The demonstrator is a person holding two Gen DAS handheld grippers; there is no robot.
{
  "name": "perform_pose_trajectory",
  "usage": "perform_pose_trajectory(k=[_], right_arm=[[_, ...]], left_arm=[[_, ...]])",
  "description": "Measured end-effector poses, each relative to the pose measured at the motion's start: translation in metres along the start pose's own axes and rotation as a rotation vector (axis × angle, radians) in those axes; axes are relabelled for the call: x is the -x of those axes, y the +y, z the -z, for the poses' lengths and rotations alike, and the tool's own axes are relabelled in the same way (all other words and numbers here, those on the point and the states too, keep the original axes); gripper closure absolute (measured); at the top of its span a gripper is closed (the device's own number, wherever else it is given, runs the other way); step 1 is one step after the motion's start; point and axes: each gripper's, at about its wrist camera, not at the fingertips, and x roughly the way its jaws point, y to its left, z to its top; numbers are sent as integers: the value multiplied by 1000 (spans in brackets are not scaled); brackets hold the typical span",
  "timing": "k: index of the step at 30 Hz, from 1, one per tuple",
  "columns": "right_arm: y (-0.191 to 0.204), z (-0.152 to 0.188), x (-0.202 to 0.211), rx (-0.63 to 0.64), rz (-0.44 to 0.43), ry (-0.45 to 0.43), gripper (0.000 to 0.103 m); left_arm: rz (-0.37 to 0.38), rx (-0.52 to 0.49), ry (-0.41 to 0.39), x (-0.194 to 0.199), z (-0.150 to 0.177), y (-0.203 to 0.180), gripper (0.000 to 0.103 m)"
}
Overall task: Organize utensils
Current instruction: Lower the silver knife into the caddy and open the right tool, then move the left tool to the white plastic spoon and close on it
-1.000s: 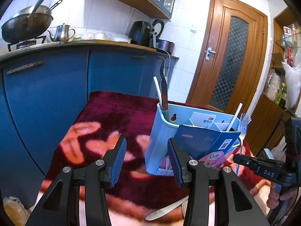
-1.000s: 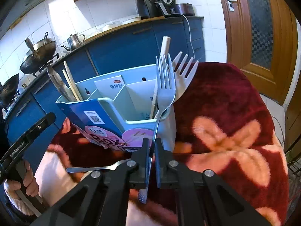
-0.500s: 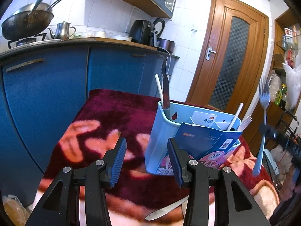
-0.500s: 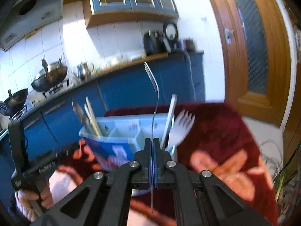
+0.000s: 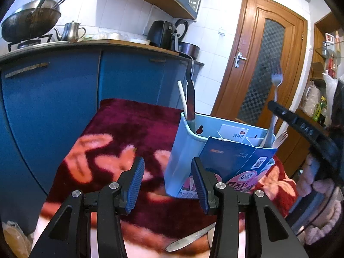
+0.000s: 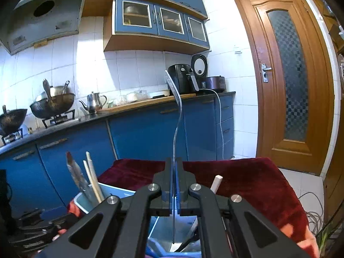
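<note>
Two hand-held grippers are at work: the right hand-held gripper is clamped shut on a metal fork, holding it upright by the handle, tines up, above the right end of the light-blue utensil caddy. The left hand-held gripper hangs with its jaws apart and nothing between them, just in front of the caddy's near left corner.

Judging by this, the step in hand is dropping the fork into a compartment. The next move calls for lowering the handle tip straight down into the slot by the white plastic fork, clear of the dividers, then letting go.

A table knife lies on the red flowered blanket near its front edge, apparently still to be sorted. Behind stand blue kitchen cabinets, a wok on the stove, a kettle, white tiles and a wooden door.
</note>
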Motion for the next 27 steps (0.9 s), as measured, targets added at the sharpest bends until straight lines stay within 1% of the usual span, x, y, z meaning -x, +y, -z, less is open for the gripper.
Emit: perform_pose_trajectory(k=[5, 8, 10, 12, 15, 19, 21, 27], right_arm=[[-1, 10, -1, -7, -21, 33, 99], [1, 11, 5, 7, -18, 28, 98], [1, 10, 11, 2, -15, 20, 93], [0, 9, 17, -10, -14, 11, 82], [-2, 6, 29, -25, -13, -6, 81], [-1, 4, 49, -26, 6, -7, 79], [0, 5, 59, -32, 10, 8, 76], [5, 10, 89, -39, 32, 54, 73]], left_arm=[[5, 7, 3, 0, 0, 1, 56], [4, 6, 2, 0, 0, 1, 56], [3, 6, 1, 0, 0, 1, 56], [1, 4, -1, 2, 0, 0, 56], [-4, 0, -7, 8, -1, -1, 56], [-9, -5, -12, 18, -1, -2, 56], [-10, -9, -10, 22, 0, -4, 56], [4, -6, 14, 37, 5, -8, 56]])
